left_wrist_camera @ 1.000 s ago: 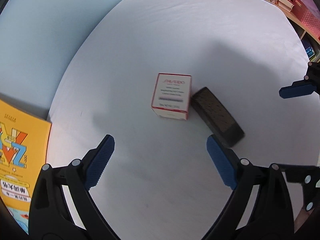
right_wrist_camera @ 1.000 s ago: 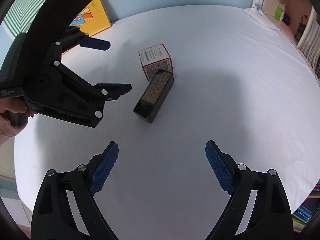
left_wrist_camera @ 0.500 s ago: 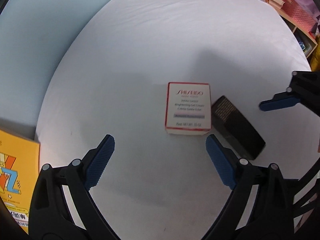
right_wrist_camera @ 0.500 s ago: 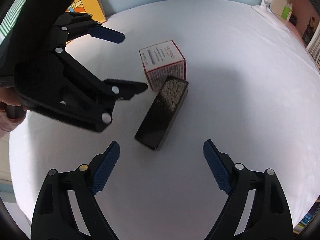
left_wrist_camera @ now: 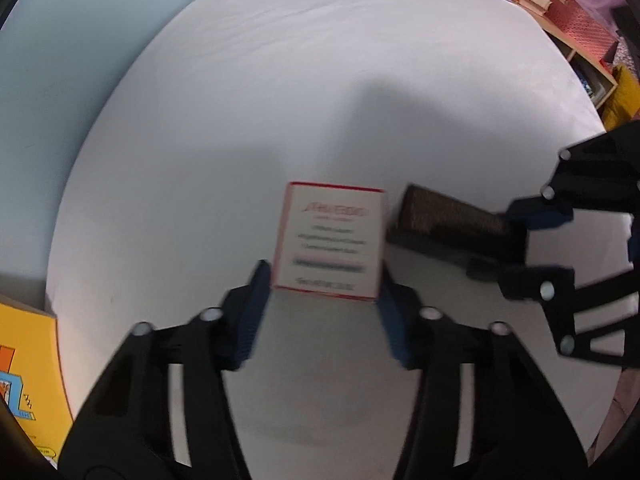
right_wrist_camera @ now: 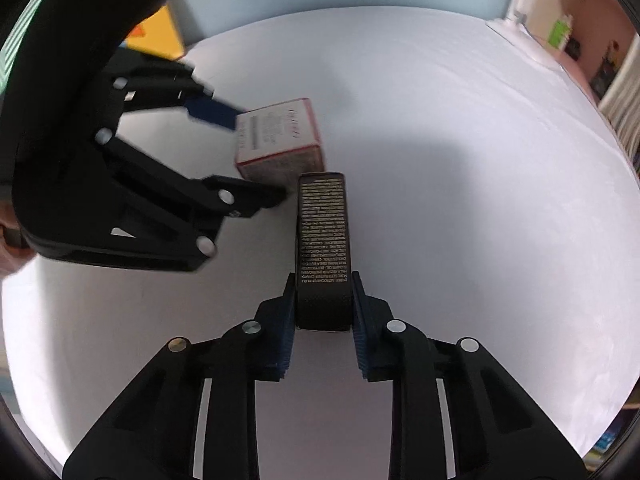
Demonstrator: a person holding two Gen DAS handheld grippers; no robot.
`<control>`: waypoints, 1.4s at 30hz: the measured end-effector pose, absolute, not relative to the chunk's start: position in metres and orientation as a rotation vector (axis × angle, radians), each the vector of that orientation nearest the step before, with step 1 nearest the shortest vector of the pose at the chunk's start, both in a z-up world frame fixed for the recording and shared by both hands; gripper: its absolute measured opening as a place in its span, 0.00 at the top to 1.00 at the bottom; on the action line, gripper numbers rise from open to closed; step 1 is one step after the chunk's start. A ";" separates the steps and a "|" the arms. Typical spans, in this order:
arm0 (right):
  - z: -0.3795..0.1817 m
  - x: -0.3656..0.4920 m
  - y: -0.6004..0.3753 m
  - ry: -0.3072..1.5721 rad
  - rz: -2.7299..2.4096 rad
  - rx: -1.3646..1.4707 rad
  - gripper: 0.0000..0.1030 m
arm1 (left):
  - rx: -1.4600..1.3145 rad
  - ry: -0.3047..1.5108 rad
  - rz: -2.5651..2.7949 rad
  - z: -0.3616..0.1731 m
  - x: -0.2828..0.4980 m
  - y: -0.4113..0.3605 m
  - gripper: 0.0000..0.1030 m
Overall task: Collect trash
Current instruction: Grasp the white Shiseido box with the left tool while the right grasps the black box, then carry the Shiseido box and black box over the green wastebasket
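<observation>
Where both gaped earlier, left jaws now clamp white box (left_wrist_camera: 330, 240); right, black box (right_wrist_camera: 323, 248).

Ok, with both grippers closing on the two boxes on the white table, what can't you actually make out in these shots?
- Small print on the white red-edged carton: motion-blurred in the left wrist view.
- Near end of the long black box: covered by the right gripper pads in the right wrist view.
- Yellow book: cut off by the left wrist frame edge.
- Where the trash goes: no bin in either view.
- Left gripper: contact blurred.
</observation>
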State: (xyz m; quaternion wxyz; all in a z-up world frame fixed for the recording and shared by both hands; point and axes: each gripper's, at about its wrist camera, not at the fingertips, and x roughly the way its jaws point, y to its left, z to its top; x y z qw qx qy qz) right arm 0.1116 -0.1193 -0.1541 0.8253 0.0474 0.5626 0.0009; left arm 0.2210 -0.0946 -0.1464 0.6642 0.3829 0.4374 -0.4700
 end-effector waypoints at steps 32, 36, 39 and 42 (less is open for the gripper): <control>-0.089 -0.056 -0.203 1.040 -0.138 0.195 0.76 | 0.928 0.883 -0.947 -0.080 0.069 -0.122 0.62; -0.083 -0.099 -0.220 1.030 -0.182 0.208 0.76 | 0.959 0.861 -0.992 -0.078 0.027 -0.149 0.62; -0.081 -0.128 -0.237 1.027 -0.214 0.215 0.76 | 0.976 0.843 -1.029 -0.077 0.004 -0.175 0.62; -0.079 -0.159 -0.257 1.023 -0.253 0.233 0.76 | 0.986 0.838 -1.068 -0.077 -0.028 -0.193 0.62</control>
